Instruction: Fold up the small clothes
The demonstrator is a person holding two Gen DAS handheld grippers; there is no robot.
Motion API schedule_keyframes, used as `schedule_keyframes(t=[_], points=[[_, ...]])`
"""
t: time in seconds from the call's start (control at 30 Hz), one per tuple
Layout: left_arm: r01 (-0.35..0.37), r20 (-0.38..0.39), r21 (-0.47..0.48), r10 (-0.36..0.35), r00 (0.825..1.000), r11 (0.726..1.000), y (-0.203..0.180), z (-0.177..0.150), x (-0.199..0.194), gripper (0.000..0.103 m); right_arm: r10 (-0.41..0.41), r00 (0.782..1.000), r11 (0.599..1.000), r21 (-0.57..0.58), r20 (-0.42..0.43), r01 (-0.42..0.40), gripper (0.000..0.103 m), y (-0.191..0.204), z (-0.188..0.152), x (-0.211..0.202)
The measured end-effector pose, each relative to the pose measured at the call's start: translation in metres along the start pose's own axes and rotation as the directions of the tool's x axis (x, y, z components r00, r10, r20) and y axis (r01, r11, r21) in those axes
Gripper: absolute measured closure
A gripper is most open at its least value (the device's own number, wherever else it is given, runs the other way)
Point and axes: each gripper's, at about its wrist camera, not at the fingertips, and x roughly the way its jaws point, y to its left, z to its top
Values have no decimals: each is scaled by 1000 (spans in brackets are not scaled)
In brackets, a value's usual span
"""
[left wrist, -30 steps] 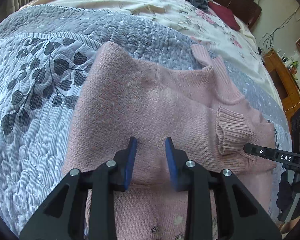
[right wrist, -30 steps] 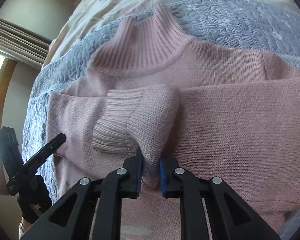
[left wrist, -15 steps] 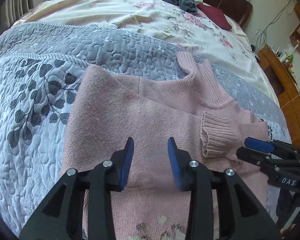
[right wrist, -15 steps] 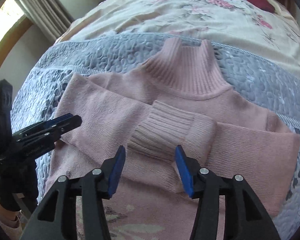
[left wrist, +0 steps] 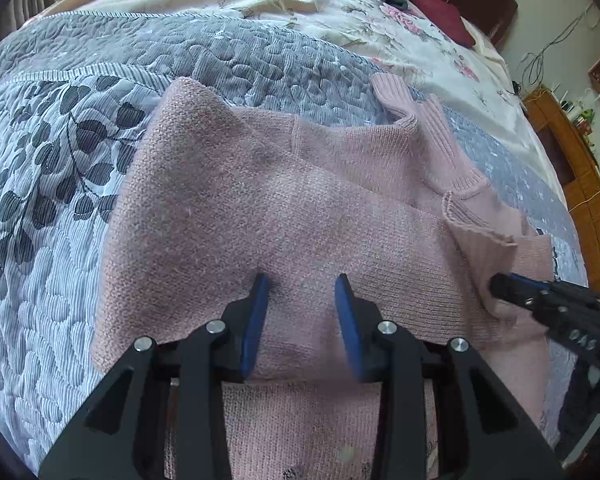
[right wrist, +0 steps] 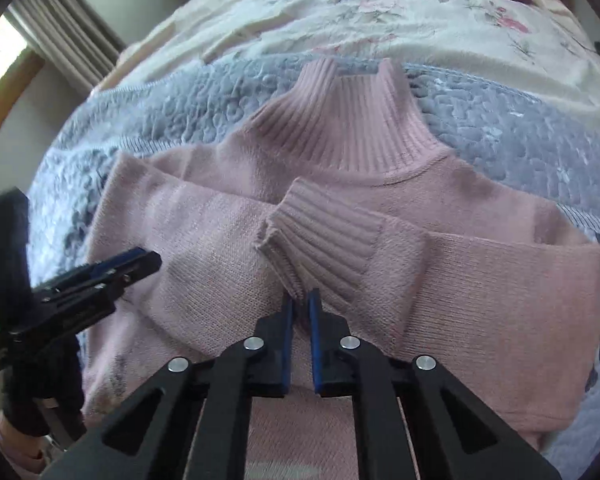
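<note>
The sweater ahead of the jaws is plain dusty pink, with ribbed collar and cuff. Under it, the quilt is grey-blue with fine stripes and dark grey leaves to the left. Beyond, the sheet is cream with pink flowers. The finger pads are blue on black.

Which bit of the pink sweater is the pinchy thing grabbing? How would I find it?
Start at the grey quilt, where the pink sweater lies flat with its tall ribbed collar pointing away. Just below the collar, a sleeve is folded across the chest. Its end, the ribbed cuff, is what the right gripper pinches: stripy ridges like the collar's, but lying on top of the smooth knit.
</note>
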Motion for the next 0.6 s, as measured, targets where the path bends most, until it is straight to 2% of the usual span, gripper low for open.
schedule_keyframes(t=[0.07, 0.23, 0.37, 0.47, 0.6], points=[[-4, 3, -1, 4, 1000, 1000, -1, -1, 0, 69, 69, 997, 993, 92, 45, -73, 96, -26, -3, -24], [-18, 6, 1, 18, 1000, 1000, -2, -1, 2, 69, 78, 992, 974, 205, 102, -97, 96, -79, -11, -57], [-28, 8, 5, 28, 1000, 1000, -4, 0, 3, 69, 47, 996, 962, 267, 78, -66, 96, -115, -26, -55], [-32, 9, 13, 32, 999, 999, -4, 0, 5, 69, 72, 997, 949, 306, 22, -76, 96, -134, -46, -44], [-40, 3, 20, 40, 999, 999, -6, 1, 4, 69, 8, 1000, 960, 280, -19, -2, 96, -136, -63, -43]])
